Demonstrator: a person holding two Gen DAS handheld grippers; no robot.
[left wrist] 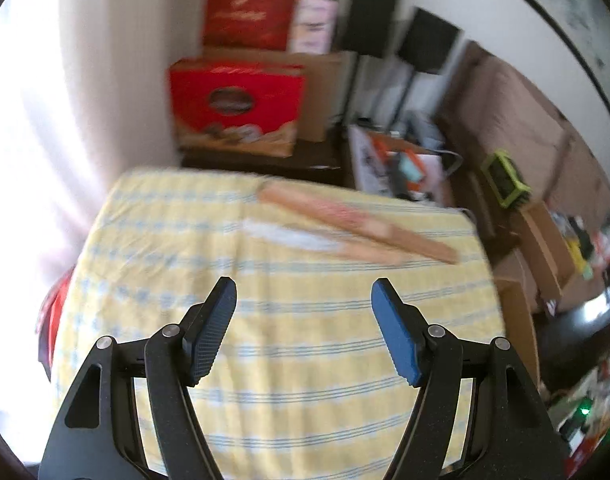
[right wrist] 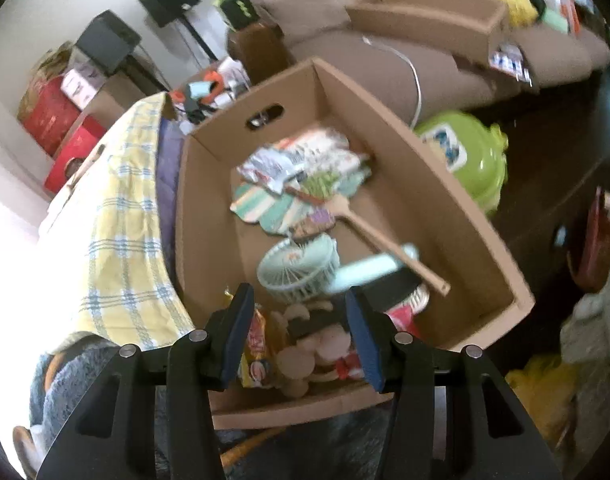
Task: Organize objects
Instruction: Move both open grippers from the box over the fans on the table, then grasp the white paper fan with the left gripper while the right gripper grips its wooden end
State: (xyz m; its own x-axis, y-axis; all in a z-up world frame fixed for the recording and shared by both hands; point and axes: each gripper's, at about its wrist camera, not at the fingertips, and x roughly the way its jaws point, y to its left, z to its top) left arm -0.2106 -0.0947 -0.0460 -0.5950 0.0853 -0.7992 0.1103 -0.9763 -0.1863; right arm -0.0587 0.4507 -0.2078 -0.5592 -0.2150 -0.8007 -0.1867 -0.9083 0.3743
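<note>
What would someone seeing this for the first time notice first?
Probably the big open cardboard box beside the table, holding a mint handheld fan, paper fans and snack packets. Next, the yellow checked tablecloth, with a long wooden-handled fan lying near its far edge and red gift boxes stacked behind.

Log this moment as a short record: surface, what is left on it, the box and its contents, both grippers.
surface: yellow checked cloth
left on cloth: long flat wooden item, blurred
container: open cardboard box beside the cloth
box contents: small mint fan, wooden-handled hand fan, printed packets, plush toy
left gripper: open, empty, above the cloth
right gripper: open, nothing gripped, above the box's near end
</note>
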